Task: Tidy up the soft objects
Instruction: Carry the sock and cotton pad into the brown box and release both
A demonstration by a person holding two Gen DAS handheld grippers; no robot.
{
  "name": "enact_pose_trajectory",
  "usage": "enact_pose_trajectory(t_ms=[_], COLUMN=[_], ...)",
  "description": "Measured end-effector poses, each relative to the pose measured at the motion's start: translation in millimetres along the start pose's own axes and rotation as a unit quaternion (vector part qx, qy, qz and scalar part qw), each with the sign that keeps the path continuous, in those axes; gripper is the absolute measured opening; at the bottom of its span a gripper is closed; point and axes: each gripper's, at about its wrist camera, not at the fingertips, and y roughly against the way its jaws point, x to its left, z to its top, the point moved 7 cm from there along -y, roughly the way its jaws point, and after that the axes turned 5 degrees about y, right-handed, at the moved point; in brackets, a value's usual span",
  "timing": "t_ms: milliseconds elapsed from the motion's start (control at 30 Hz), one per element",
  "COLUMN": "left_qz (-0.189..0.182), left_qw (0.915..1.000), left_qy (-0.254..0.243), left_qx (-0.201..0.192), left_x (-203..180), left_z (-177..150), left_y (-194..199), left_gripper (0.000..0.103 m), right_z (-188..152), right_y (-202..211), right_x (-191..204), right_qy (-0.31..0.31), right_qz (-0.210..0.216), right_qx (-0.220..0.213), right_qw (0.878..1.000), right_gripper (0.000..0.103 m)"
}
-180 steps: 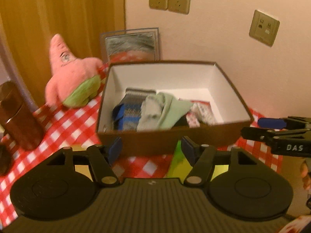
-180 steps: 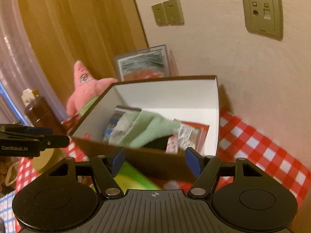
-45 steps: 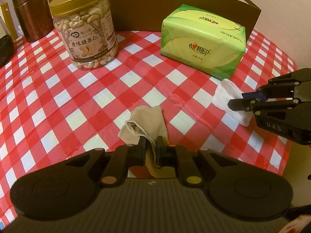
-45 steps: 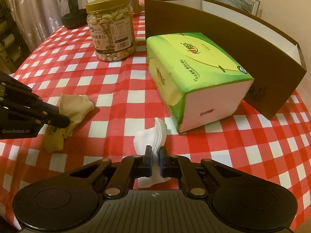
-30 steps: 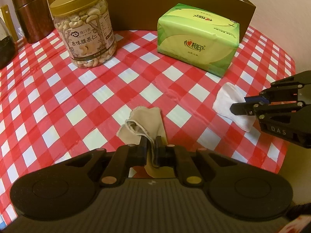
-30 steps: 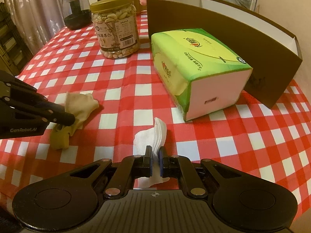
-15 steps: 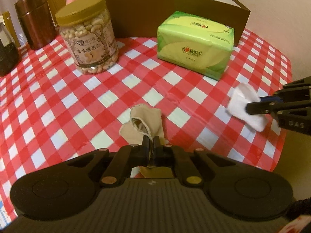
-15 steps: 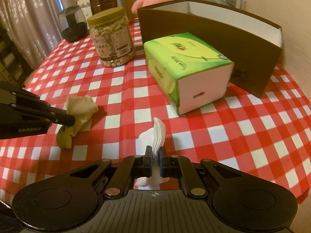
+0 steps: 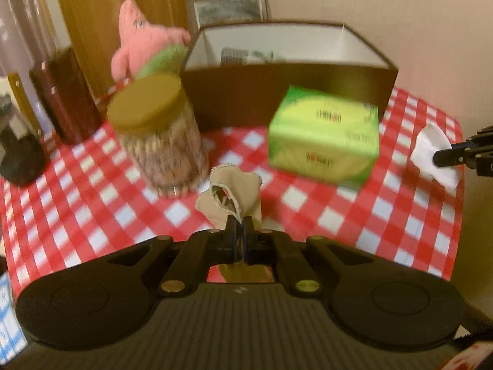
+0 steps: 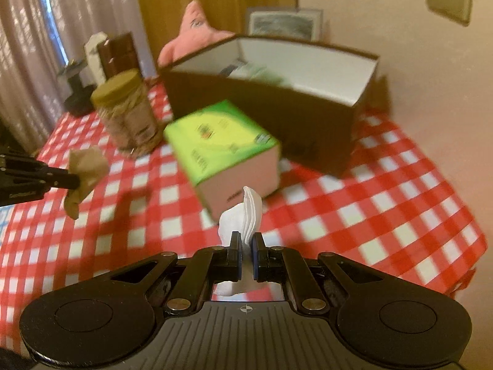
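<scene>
Dangling crumpled beige sock (image 9: 229, 195) clamped in left claw (image 9: 238, 231), folded white cloth (image 10: 242, 219) pinched in right claw (image 10: 245, 243)

A home room: checked tablecloth (image 9: 92, 191), curtains (image 10: 27, 46), pink plush toy (image 9: 138, 46), framed picture (image 10: 285, 24)

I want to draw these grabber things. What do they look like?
Each tool is matte black plastic. The left tool and the right tool both have two thin straight fingers on angled link arms with brass-coloured rivets, two round discs behind, and a ribbed grey body. The right tool's pads are blue. No cables or sleeves show.
</scene>
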Motion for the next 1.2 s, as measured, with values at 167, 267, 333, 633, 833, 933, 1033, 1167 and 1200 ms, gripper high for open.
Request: enact_pose_trajectory(t_ms=[167, 267, 333, 633, 833, 933, 1033, 1167, 1200], left_qz=[0.000, 0.001, 0.004, 0.004, -0.024, -0.042, -0.060, -0.084, -0.090], left_qw=[0.9989, 0.9975, 0.9963, 0.9917, 0.9906, 0.9904, 0.9901, 0.9900, 0.9900], left_qy=[-0.021, -0.032, -0.042, -0.075, -0.082, -0.085, -0.087, -0.085, -0.084], left_qx=[-0.042, -0.063, -0.075, -0.104, -0.107, -0.101, -0.092, -0.075, -0.069], left_x=[3, 4, 4, 1, -15, -28, -41, -56, -59], left_z=[45, 73, 91, 161, 200, 214, 222, 228, 229], left_y=[3, 1, -4, -37, -68, -85, -102, -121, -126], left_gripper=[0.003, 0.003, 0.003, 0.003, 0.003, 0.003, 0.003, 0.004, 0.004], right_z=[32, 53, 67, 126, 155, 164, 169, 172, 172], right_y=[10, 14, 14, -2, -26, -38, -49, -60, -62], right_x=[-26, -41, -49, -81, -95, -99, -105, -112, -114], right_qy=[-0.008, -0.010, -0.009, -0.007, -0.009, -0.008, -0.012, -0.019, -0.021], right_qz=[-0.018, -0.025, -0.031, -0.044, -0.041, -0.041, -0.041, -0.039, -0.039], right_qx=[-0.031, -0.050, -0.061, -0.098, -0.104, -0.100, -0.094, -0.087, -0.086], right_qw=[0.999, 0.998, 0.998, 0.994, 0.994, 0.994, 0.995, 0.995, 0.995], right_gripper=[0.007, 0.007, 0.007, 0.007, 0.007, 0.007, 0.007, 0.007, 0.007])
